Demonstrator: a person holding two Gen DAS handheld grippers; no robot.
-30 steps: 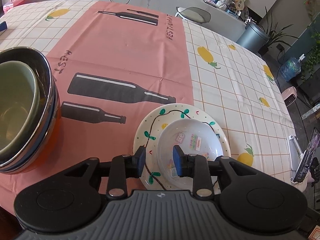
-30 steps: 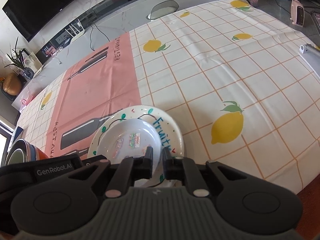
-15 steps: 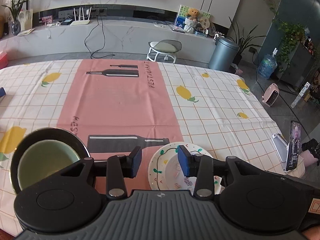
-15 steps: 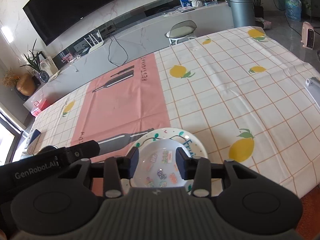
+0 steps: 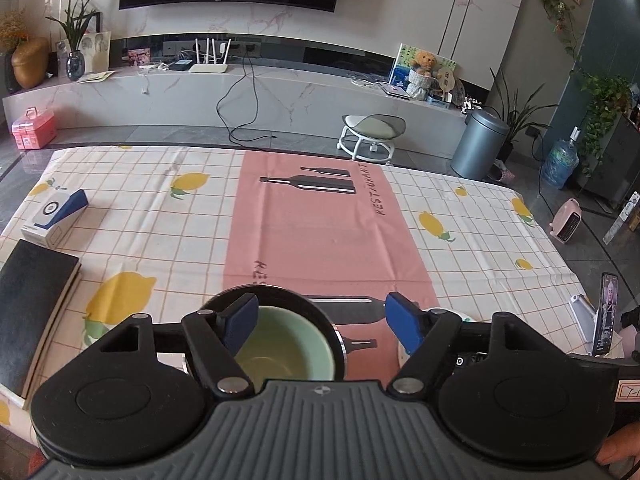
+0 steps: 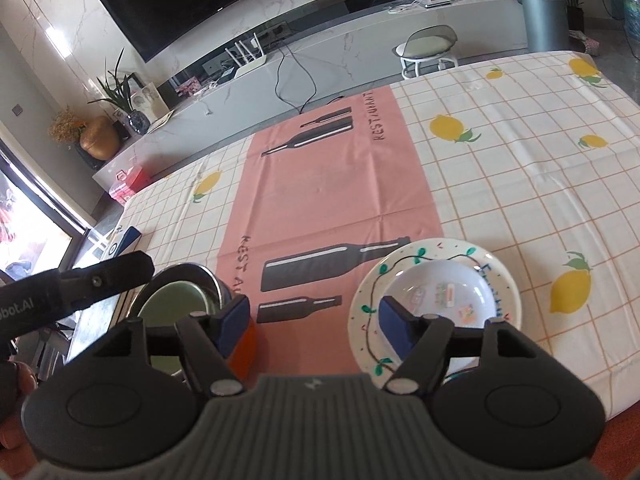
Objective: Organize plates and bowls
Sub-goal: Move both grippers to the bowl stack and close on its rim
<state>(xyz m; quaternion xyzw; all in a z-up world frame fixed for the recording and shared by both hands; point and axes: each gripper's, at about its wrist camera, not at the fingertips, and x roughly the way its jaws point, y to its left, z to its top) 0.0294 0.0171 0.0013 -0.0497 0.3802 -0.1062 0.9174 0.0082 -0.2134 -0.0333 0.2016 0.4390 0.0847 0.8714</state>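
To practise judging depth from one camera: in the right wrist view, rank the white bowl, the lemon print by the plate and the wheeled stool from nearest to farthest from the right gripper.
1. White bowl, on the painted plate, just past the right gripper, right of centre.
2. Lemon print, on the cloth, farther right.
3. Wheeled stool, on the floor beyond the table.

black book [image 5: 34, 300] at left edge | blue-white box [image 5: 56, 216] beside it | phone [image 5: 606, 314], possibly propped, right
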